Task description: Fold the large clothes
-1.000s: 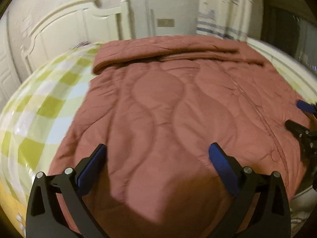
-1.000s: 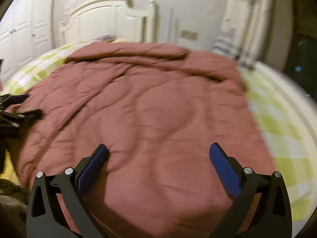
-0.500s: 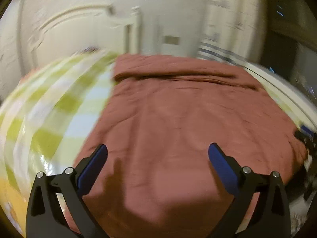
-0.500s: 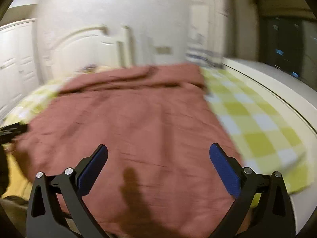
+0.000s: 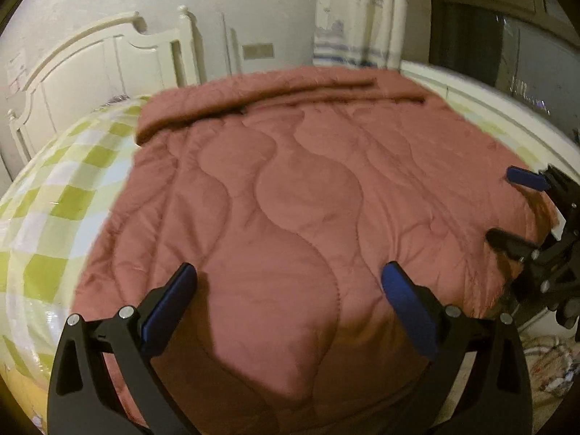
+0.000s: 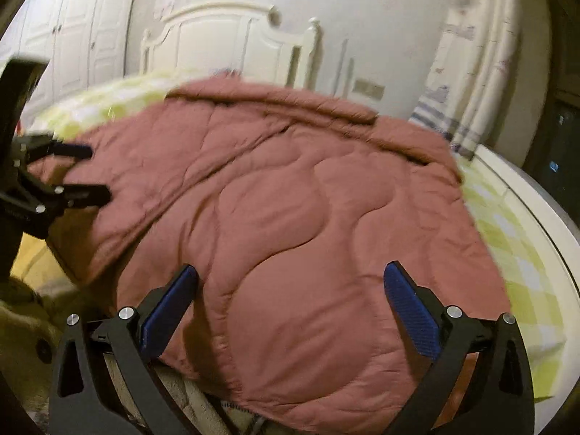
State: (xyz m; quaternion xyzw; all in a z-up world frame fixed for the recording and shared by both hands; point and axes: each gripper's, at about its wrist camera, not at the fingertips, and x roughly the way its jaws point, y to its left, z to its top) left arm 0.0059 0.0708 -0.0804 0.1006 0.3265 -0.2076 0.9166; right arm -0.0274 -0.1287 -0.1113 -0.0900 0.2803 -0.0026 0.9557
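Observation:
A large reddish-brown quilted garment [image 5: 297, 188] lies spread flat on the bed, its far end folded over into a thick band near the headboard. My left gripper [image 5: 290, 272] hovers open over the near hem with nothing between its blue pads. My right gripper [image 6: 290, 272] is open too, just above the near hem further right, where the garment [image 6: 308, 217] hangs over the bed's end. Each gripper shows in the other's view: the right one [image 5: 507, 210] open at the garment's right edge, the left one [image 6: 94, 172] open at its left edge.
The bed has a green-and-white check sheet [image 5: 61, 195] and a cream headboard [image 5: 108, 58] against the wall. White wardrobe doors [image 6: 72, 29] stand far left, a curtain [image 6: 467, 54] and a dark window [image 5: 507, 29] to the right. Cloth lies on the floor [image 6: 21, 311].
Both cameras swung up and sideways half a second ago and have come back down over the near hem. Both grippers stayed open. The garment has not moved.

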